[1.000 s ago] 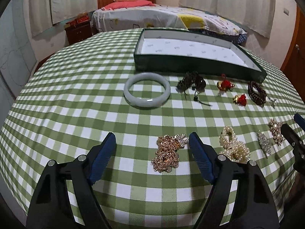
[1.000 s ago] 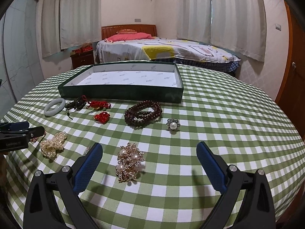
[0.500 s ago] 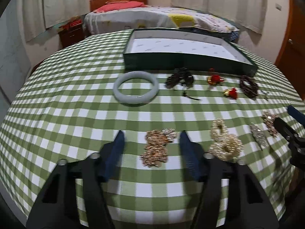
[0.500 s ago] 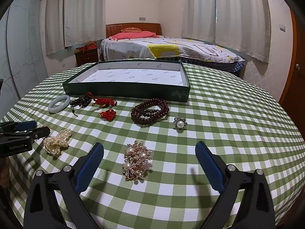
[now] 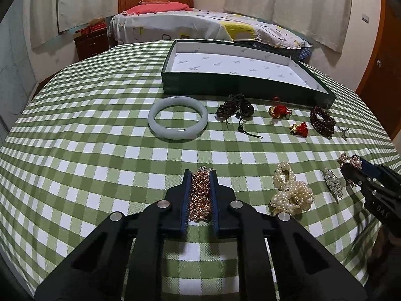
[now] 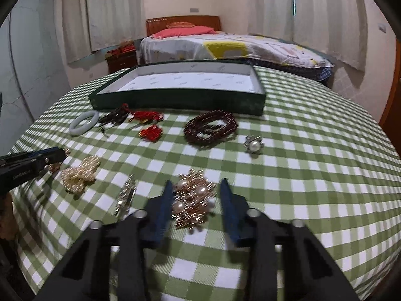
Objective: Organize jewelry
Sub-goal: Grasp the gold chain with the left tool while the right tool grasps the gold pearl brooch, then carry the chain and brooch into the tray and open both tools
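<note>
My left gripper [image 5: 200, 173] is closing, and its blue pads press on a heap of gold chain [image 5: 199, 195] that lies on the green checked tablecloth [image 5: 87, 125]. My right gripper [image 6: 196, 182] is closing around a gold brooch with pearls [image 6: 194, 198]. The left pad is at the brooch's edge and a small gap shows at the right pad. A dark green box [image 5: 225, 85] with a white lining stands at the back of the table. In the right wrist view the box [image 6: 175, 100] holds nothing.
Loose on the cloth lie a jade bangle [image 5: 178, 118], a dark cord bundle [image 5: 234, 106], two red knots [image 5: 279, 110], a dark bead bracelet [image 6: 210, 128], a pearl ring [image 6: 253, 145], a pearl cluster [image 5: 290, 190] and a crystal clip [image 6: 126, 195]. A bed stands behind the table.
Both pairs of jaws have narrowed. The left ones went from wide apart to pinching the gold chain. The right ones drew in to flank the pearl brooch.
</note>
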A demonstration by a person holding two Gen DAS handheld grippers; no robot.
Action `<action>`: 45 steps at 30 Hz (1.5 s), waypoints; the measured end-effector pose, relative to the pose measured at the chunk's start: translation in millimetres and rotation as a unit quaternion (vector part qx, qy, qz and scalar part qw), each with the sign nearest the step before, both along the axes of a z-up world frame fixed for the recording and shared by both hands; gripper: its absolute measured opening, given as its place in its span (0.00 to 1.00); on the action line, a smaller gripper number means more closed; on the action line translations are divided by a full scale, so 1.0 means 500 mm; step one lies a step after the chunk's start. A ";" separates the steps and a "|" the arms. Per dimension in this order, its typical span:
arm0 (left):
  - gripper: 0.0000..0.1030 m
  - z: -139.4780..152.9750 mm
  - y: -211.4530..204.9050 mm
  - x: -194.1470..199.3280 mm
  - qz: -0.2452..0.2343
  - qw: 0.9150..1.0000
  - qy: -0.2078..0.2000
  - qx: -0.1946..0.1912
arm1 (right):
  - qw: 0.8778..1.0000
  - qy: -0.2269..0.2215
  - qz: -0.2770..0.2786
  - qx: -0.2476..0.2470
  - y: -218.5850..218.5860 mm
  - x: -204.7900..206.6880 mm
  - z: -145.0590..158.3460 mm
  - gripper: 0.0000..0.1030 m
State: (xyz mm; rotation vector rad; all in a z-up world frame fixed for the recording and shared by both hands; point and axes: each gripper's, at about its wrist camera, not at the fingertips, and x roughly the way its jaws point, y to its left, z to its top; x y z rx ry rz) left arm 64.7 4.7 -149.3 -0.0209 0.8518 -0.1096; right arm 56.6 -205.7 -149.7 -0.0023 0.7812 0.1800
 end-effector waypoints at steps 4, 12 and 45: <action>0.14 0.003 0.001 -0.003 0.001 1.000 -0.005 0.001 | 1.000 0.001 0.006 -0.005 0.007 -0.003 0.002 0.30; 0.13 0.015 0.002 -0.007 0.003 1.000 -0.016 0.001 | 1.000 -0.014 -0.004 -0.004 0.001 -0.013 0.015 0.30; 0.08 0.174 -0.049 0.120 -0.021 0.994 -0.106 -0.010 | 0.992 -0.125 -0.031 0.014 -0.029 0.127 0.197 0.30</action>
